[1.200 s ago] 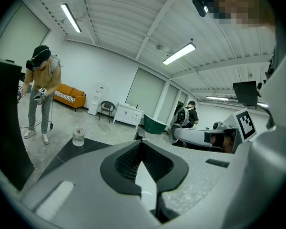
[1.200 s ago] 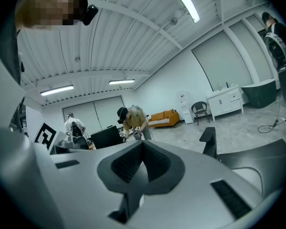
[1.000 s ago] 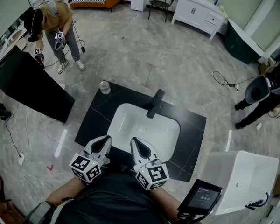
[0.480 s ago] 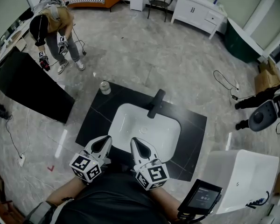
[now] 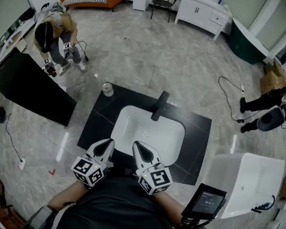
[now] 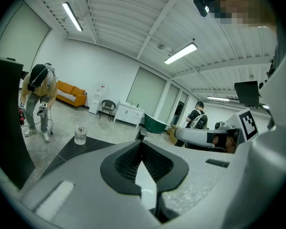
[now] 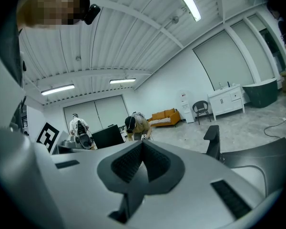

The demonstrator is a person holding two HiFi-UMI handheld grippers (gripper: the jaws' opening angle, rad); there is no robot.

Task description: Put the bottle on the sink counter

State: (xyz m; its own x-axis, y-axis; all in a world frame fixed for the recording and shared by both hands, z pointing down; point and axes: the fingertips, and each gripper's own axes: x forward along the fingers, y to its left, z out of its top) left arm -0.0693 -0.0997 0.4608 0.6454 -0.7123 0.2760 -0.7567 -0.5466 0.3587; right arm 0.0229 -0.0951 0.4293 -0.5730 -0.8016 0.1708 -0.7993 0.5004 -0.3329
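Observation:
A small clear bottle with a silver cap stands upright on the far left corner of the black sink counter. The left gripper view shows the bottle on that same corner, well ahead. My left gripper and right gripper hover side by side over the counter's near edge, close to my body and far from the bottle. In the gripper views the left gripper and right gripper are both shut with nothing between the jaws. A white basin and a black faucet sit in the counter's middle.
A tall black panel stands left of the counter. Beyond it a person bends over holding grippers. A white unit and a tablet are at my right. Another person and a cable are on the floor at right.
My grippers and the bottle have not moved. The person at the back left has shifted and bent lower, and the person at the right has changed position.

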